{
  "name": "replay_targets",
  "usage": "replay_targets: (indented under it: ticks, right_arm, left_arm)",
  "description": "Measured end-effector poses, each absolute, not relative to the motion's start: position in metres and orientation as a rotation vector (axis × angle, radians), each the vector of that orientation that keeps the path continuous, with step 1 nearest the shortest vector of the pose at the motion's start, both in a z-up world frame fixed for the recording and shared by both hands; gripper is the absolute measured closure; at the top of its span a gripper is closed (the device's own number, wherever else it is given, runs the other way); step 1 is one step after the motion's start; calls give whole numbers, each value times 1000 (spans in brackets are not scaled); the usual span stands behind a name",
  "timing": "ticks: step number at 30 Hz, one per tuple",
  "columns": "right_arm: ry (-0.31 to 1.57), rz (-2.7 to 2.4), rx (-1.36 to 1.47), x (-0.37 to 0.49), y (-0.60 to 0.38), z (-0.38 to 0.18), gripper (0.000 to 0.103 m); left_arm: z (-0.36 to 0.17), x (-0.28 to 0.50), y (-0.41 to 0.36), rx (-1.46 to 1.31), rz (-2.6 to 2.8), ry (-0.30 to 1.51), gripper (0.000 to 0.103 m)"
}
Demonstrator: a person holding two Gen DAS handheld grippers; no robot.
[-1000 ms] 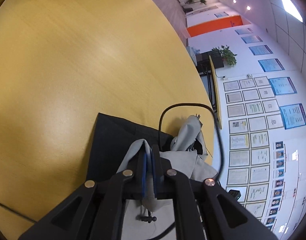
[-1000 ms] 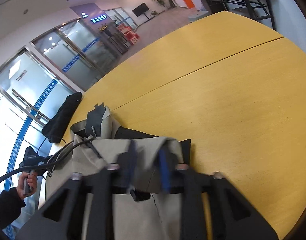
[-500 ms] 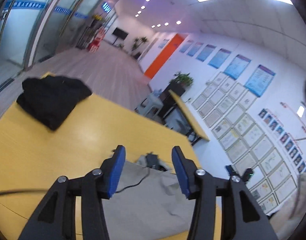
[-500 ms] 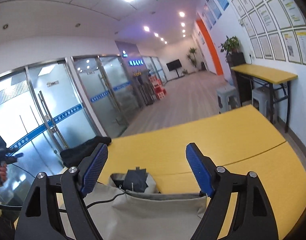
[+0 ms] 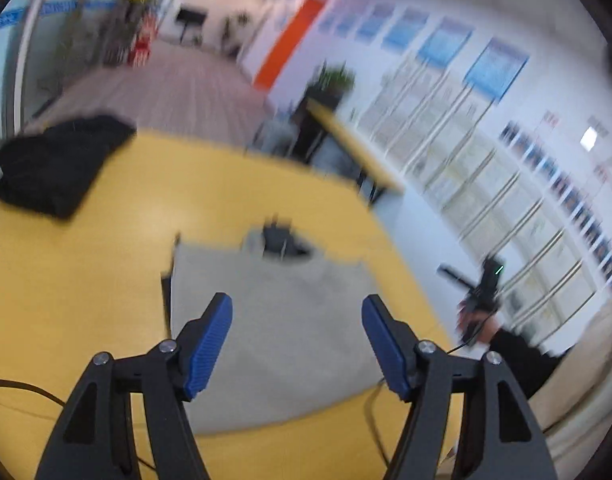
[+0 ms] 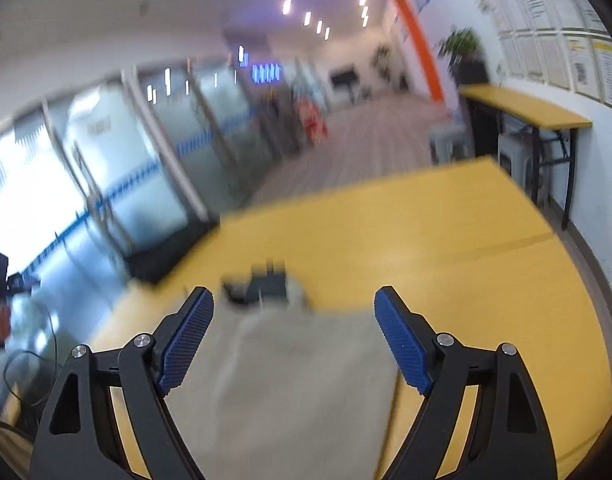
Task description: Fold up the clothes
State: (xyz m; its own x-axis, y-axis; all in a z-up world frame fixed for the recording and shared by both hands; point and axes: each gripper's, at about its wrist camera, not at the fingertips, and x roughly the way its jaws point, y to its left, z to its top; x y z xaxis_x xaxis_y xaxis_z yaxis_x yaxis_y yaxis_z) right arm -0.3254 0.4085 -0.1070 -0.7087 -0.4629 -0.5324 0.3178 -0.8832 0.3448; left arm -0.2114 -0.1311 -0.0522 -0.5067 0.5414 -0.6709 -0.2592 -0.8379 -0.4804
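Observation:
A light grey garment (image 5: 281,320) lies folded flat on the yellow table (image 5: 105,264), with a dark collar part (image 5: 279,240) at its far edge. It also shows in the right wrist view (image 6: 297,376), blurred. My left gripper (image 5: 297,344) is open and empty above the garment's near part. My right gripper (image 6: 293,340) is open and empty above the garment too. Both views are motion-blurred.
A black garment (image 5: 57,164) lies at the table's far left. A cable (image 5: 21,388) runs over the near left of the table. A second yellow table (image 6: 526,108) stands by the right wall. A person's hand (image 5: 474,320) holds a device at the right.
Both grippers let go of the grey garment and opened wide. They lifted and pulled back, so the garment now lies flat below them.

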Motion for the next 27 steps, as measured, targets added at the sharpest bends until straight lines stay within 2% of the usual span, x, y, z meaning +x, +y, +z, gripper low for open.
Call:
replay_targets:
  ticks: [3, 6, 8, 11, 12, 13, 15, 16, 17, 22, 24, 27]
  right_arm:
    - [-209, -2511, 1062, -312, 375, -156, 19]
    - [-125, -2491, 1130, -303, 348, -202, 19]
    - [-92, -2511, 1173, -309, 342, -223, 19]
    - [-52, -2556, 1243, -325, 339, -253, 22]
    - [-39, -2570, 1266, -331, 338, -263, 22]
    - [-25, -2584, 1289, -336, 337, -273, 22]
    - [-19, -2636, 1338, -347, 342, -289, 22]
    - [-54, -2688, 1359, -351, 355, -289, 22]
    - [-99, -2734, 1374, -353, 367, -287, 23]
    - [-246, -2756, 1202, -319, 385, -241, 22]
    - [-230, -2658, 1175, -299, 363, -231, 21]
    - [-120, -2507, 1234, -281, 317, -246, 21]
  left_arm:
    - [-146, -243, -101, -1388, 2300, -374, 34]
    - [-229, -267, -89, -1552, 2299, -318, 41]
    - [-266, -274, -84, -1581, 2309, -259, 41]
    - [-278, -274, -80, -1523, 2361, -163, 41]
    - [-279, -274, -82, -1518, 2382, -143, 49]
    - [-278, -273, -85, -1522, 2396, -137, 60]
    - [-272, -271, -94, -1545, 2408, -154, 71]
    - [-267, -268, -96, -1554, 2408, -157, 71]
    - [-262, -266, -95, -1553, 2409, -127, 71]
    - [-222, -261, -67, -1347, 2353, 67, 51]
    - [-224, -267, -50, -1305, 2298, 157, 47]
    - [-256, -279, -37, -1397, 2230, 336, 47]
